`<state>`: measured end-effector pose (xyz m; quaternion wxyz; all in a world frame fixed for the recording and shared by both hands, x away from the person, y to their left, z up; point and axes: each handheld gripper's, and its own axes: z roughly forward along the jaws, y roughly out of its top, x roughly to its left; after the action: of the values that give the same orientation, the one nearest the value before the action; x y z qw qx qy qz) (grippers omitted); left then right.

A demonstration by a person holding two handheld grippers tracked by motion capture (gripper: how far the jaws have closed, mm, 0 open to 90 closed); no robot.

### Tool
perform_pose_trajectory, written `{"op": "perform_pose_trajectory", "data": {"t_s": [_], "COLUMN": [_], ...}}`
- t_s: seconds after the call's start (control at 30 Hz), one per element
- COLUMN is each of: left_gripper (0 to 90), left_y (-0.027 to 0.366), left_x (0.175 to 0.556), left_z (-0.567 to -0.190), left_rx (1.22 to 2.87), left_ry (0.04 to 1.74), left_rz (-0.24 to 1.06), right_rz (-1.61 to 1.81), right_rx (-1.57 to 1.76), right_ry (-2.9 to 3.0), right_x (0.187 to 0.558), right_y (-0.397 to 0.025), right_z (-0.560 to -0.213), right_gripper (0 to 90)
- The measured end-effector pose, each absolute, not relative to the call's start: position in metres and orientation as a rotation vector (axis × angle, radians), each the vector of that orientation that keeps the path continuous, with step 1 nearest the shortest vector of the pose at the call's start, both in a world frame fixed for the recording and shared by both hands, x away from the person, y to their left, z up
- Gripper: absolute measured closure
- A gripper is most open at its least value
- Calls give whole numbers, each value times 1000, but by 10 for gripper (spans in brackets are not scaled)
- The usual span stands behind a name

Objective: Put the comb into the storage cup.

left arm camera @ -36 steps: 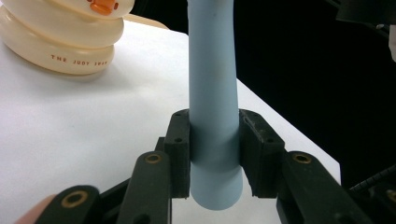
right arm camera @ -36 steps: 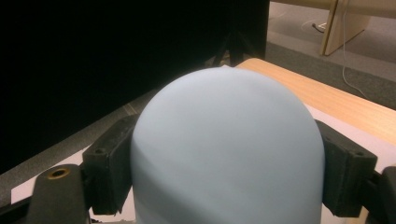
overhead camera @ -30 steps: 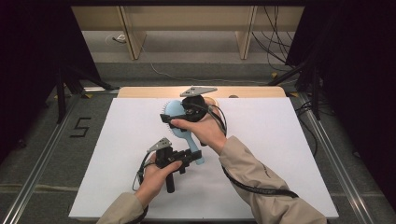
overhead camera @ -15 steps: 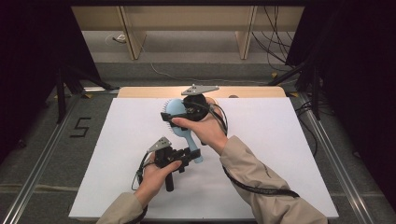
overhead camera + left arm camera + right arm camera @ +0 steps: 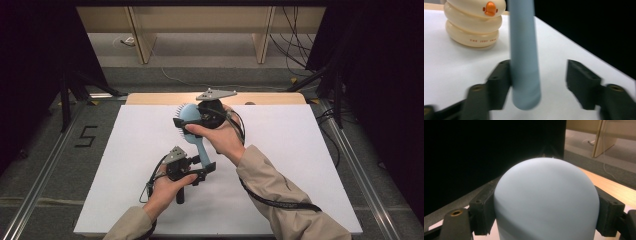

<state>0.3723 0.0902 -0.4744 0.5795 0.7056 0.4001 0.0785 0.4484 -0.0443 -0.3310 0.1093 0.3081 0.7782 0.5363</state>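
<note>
High view shows the wide white rectangular counter (image 5: 310,165) under both hands, with a pale wooden strip along its far edge. Above the counter's middle, the light blue plastic hairbrush (image 5: 192,120) is held clear of the surface, its rounded head away from the person and its slim handle pointing back toward them.

The right tongs (image 5: 189,120), black with a grey three-cornered plate on top, are clenched across the head of the brush; in the right gripper view the smooth blue dome (image 5: 546,200) fills the gap between the two jaws, and each jaw presses against one side of it. The dark bristles show at the head's edge on the side away from the right hand.

The left tongs (image 5: 206,167) sit nearer the person, at the free end of the handle. In the left gripper view the blue handle (image 5: 524,57) comes down between the jaws: it touches the jaw on that view's left, while the other jaw stands well apart from it, so these tongs are released and not gripping.

Beyond the left tongs, a cream ringed duck-shaped toy with an orange beak (image 5: 474,22) stands on the counter.
</note>
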Motion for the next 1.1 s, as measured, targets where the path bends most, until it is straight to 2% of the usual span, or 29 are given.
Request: {"op": "perform_pose_trajectory", "data": {"t_s": [0.13, 0.4, 1.1], "left_gripper": [154, 8, 0], "left_y": [89, 94, 128], "left_x": [371, 372, 367], "left_z": [-474, -474, -466], "left_rx": [1703, 1754, 1790], "left_ry": [940, 955, 951], "left_rz": [248, 336, 498], "right_rz": [1584, 1602, 1615], "right_rx": [904, 920, 960], "right_ry": [2260, 2193, 2052], "right_x": [449, 451, 459], "right_y": [-48, -58, -83], "right_z": [-328, -324, -321], "right_gripper": [210, 210, 210]}}
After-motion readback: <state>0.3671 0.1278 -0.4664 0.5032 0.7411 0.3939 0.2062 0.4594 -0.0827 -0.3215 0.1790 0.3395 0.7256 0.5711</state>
